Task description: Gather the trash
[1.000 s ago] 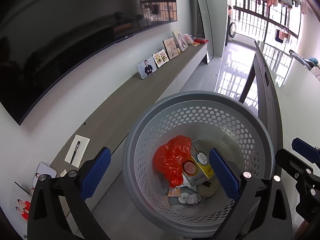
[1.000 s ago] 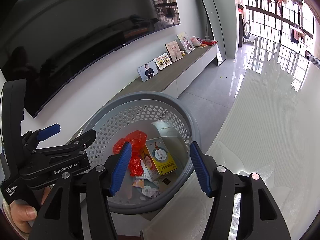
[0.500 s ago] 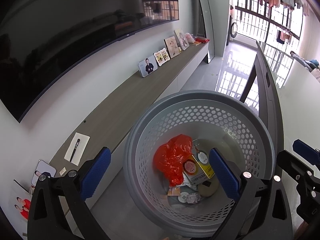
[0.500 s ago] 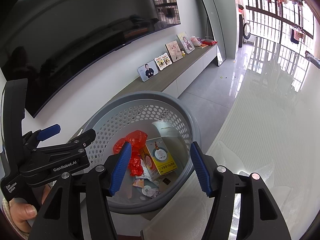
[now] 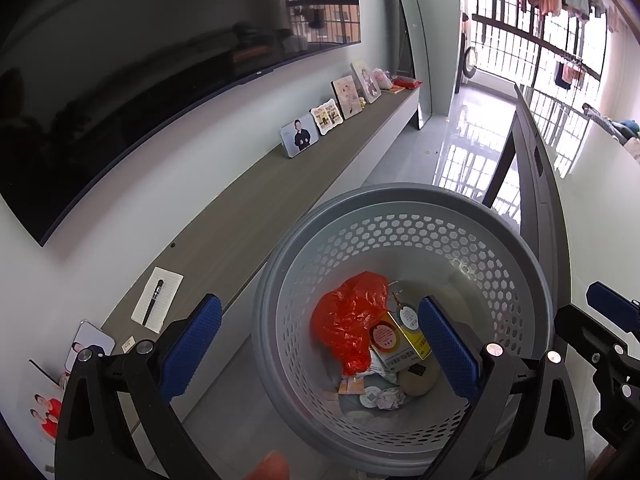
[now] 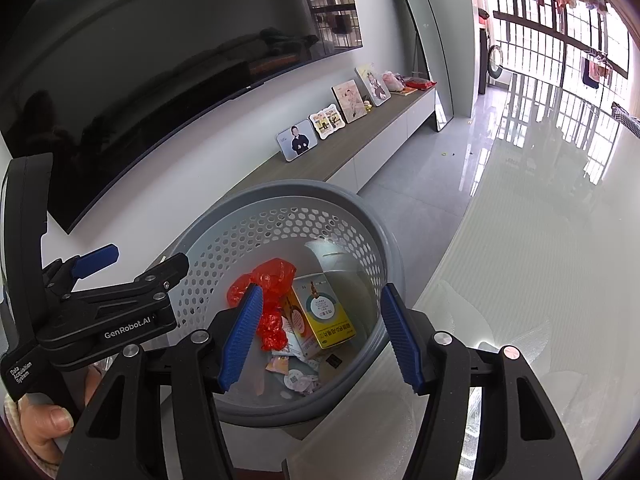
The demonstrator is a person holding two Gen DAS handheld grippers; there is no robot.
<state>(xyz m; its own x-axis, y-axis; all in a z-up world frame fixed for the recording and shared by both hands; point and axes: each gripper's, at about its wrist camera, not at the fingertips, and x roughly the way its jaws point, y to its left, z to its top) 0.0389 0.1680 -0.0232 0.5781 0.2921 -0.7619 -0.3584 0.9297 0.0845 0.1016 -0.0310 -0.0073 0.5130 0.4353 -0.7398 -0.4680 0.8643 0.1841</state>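
A grey perforated basket [image 5: 400, 194] [image 6: 288, 190] stands on the floor below both grippers. Inside lie a crumpled red plastic bag [image 5: 348, 320] [image 6: 276, 276], a yellow box [image 5: 400, 346] [image 6: 326, 314] and small paper scraps [image 5: 386, 394] [image 6: 300, 380]. My left gripper [image 5: 320, 346] hangs open above the basket with nothing between its blue pads; its body also shows at the left of the right wrist view. My right gripper [image 6: 322, 338] hovers open over the basket's near side, also empty. Both point steeply down at the trash.
A large dark TV [image 5: 140, 100] hangs over a long low console [image 5: 280, 200] with several photo frames [image 5: 300, 140] and a notepad with pen [image 5: 158, 300]. A glossy white table [image 6: 540, 260] borders the basket on the right. A person's hand [image 6: 44, 420] grips the left tool.
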